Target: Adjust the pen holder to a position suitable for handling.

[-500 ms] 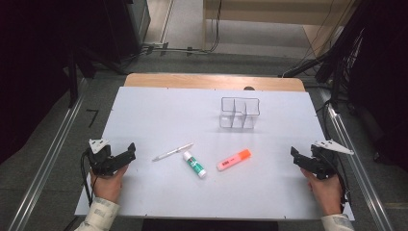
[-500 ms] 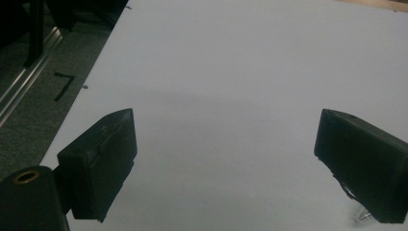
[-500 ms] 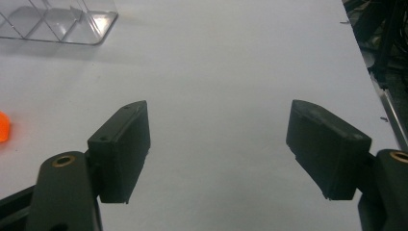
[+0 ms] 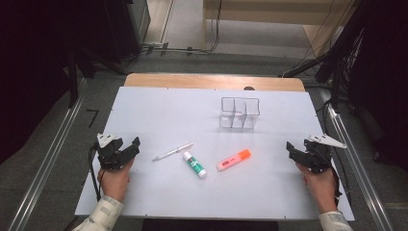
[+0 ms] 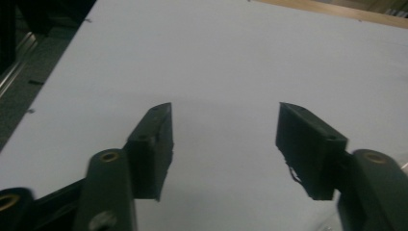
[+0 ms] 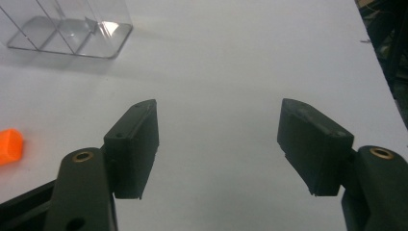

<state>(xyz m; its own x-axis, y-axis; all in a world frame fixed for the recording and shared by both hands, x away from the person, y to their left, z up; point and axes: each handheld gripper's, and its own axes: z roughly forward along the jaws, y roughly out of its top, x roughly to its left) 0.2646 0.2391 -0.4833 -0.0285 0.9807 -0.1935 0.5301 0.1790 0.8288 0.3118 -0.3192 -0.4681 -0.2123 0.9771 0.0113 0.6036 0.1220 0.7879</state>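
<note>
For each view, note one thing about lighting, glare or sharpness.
High view: evenly lit white table, dark surroundings. Left gripper view: soft overall, dim bluish table, faint shadow between the open left gripper jaws. Right gripper view: bright glint on the clear plastic organizer; orange highlighter cropped at the edge.

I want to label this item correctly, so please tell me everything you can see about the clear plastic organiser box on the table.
The clear plastic organiser box is see-through, with rounded corners and thin inner walls that split it into several compartments. It stands upright, open at the top, and looks empty. It sits on the white table, in the far right part. Nothing touches it.
</note>
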